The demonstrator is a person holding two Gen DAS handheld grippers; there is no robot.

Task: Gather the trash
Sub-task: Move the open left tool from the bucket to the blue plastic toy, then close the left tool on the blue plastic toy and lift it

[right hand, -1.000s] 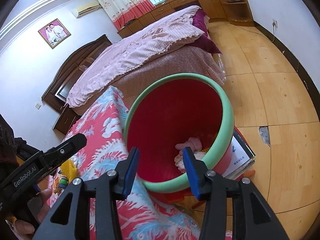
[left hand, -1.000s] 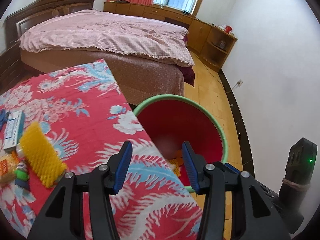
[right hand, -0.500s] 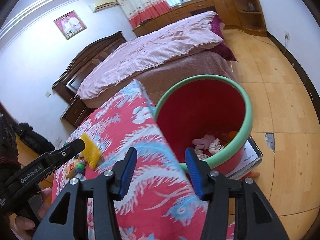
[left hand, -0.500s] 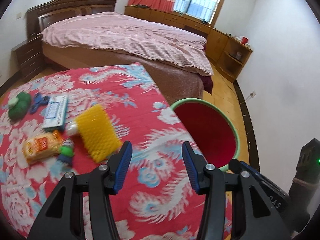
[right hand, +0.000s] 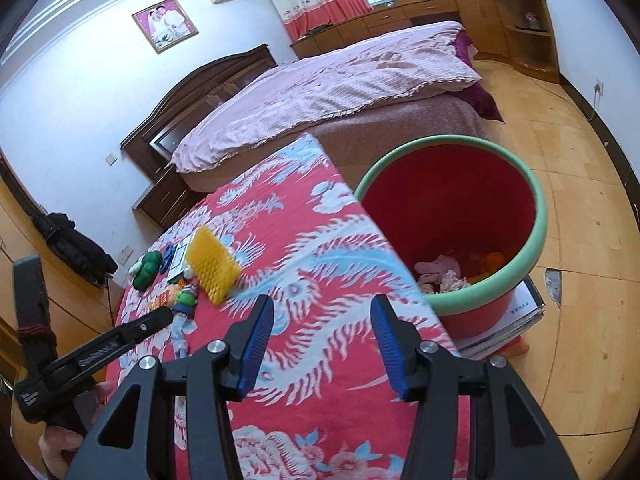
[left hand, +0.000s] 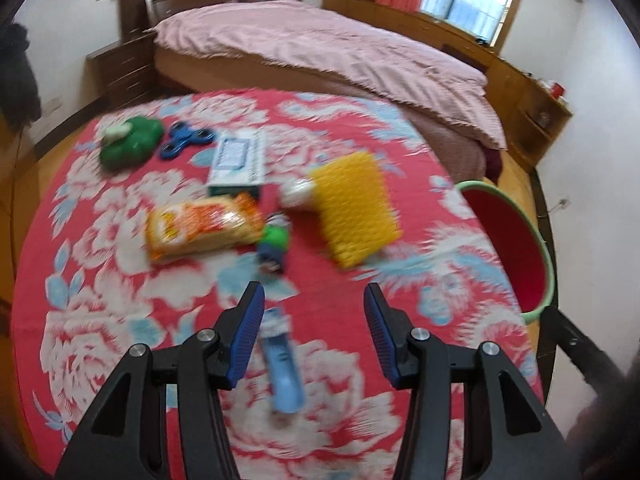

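A red bucket with a green rim [right hand: 536, 216] stands on the floor at the table's right edge, with trash inside; it also shows in the left wrist view [left hand: 548, 256]. On the red floral tablecloth [left hand: 100, 320] lie an orange snack packet [left hand: 200, 230], a yellow spiky brush [left hand: 356, 204], a light blue wrapper [left hand: 282, 368], a small green and blue toy [left hand: 274, 246] and a white-blue box [left hand: 240, 160]. My left gripper [left hand: 314, 312] is open above the cloth, the blue wrapper just below its left finger. My right gripper [right hand: 322, 326] is open and empty over the cloth near the bucket.
A green toy [left hand: 130, 140] and a blue fidget spinner [left hand: 184, 140] lie at the far left of the table. A bed with a pink cover [right hand: 320, 92] stands behind. The bucket rests on a stack of books [right hand: 520, 312] on the wooden floor.
My left gripper has swung left from the bucket to over the table's items. My right gripper has pulled back a little from the bucket. Both stay open.
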